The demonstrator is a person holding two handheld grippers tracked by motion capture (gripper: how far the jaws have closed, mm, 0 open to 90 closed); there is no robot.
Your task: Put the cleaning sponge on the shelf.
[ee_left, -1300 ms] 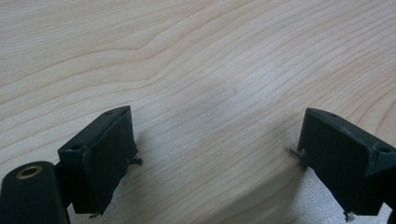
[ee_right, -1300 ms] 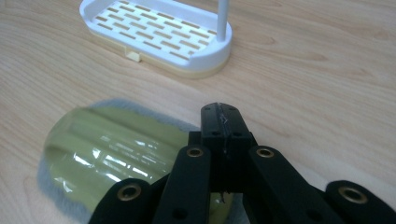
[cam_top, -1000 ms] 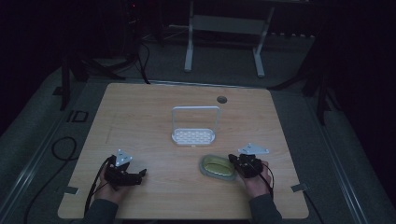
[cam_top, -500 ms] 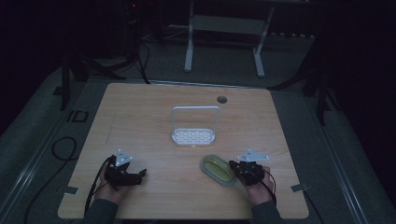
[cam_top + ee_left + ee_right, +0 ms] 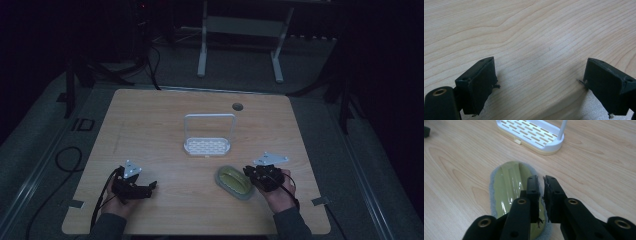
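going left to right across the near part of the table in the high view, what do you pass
left gripper → green oval scrubber → right gripper, right at the scrubber's right edge, jaws just opening a little with nothing between them. The white slotted rack stands farther back, between the two grippers.

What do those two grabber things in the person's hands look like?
Each tool is black. The left tool and right tool each carry a grey three-cornered plate on top and trail a dark cable. Their blocky jaws have brass-ringed screw holes. The person wears dark grey sleeves.
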